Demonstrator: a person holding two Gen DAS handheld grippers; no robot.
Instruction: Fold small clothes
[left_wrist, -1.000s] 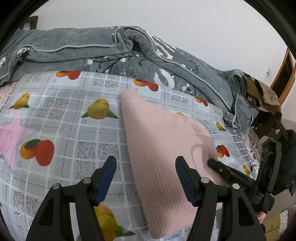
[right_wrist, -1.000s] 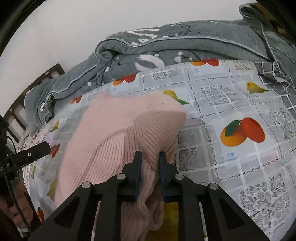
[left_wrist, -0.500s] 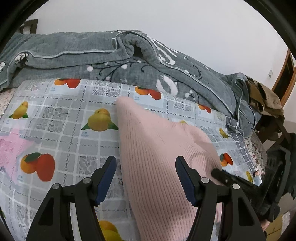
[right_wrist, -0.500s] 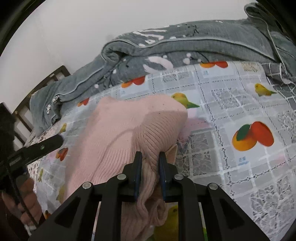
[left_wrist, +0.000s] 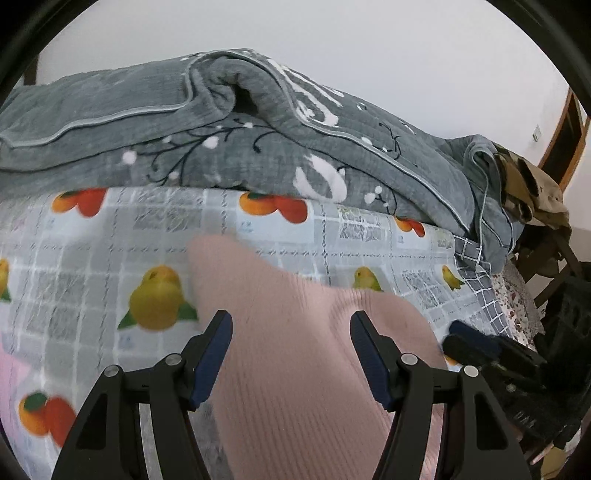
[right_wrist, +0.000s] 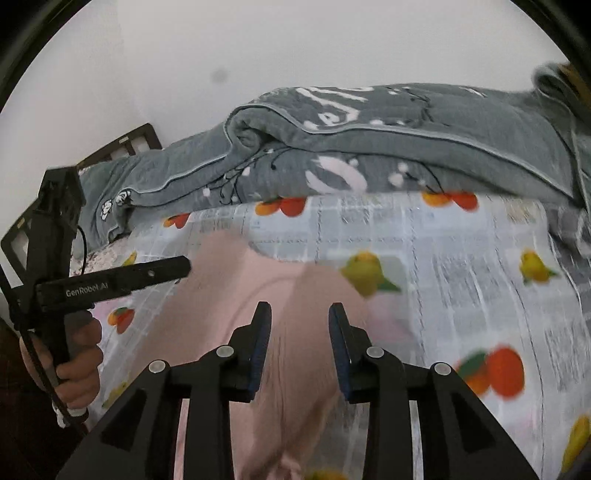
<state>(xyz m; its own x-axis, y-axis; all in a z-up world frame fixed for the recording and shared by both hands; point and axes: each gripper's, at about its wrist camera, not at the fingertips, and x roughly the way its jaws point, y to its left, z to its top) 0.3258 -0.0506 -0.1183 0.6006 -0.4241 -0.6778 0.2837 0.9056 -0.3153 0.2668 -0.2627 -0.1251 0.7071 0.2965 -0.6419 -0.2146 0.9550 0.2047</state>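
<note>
"GenRobot.AI" marks left gripper (right_wrist: 110, 284) — jaws open; right gripper (right_wrist: 299, 325) jaws opening over pink garment (left_wrist: 295, 350).

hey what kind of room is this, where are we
Most likely a bedroom: a rumpled grey quilt lies along the wall, a fruit-print sheet covers what looks like a bed, and a dark slatted headboard shows at one end.

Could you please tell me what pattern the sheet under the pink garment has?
Grey-white checks with fruit prints on the sheet, clearest in the left wrist view.
</note>
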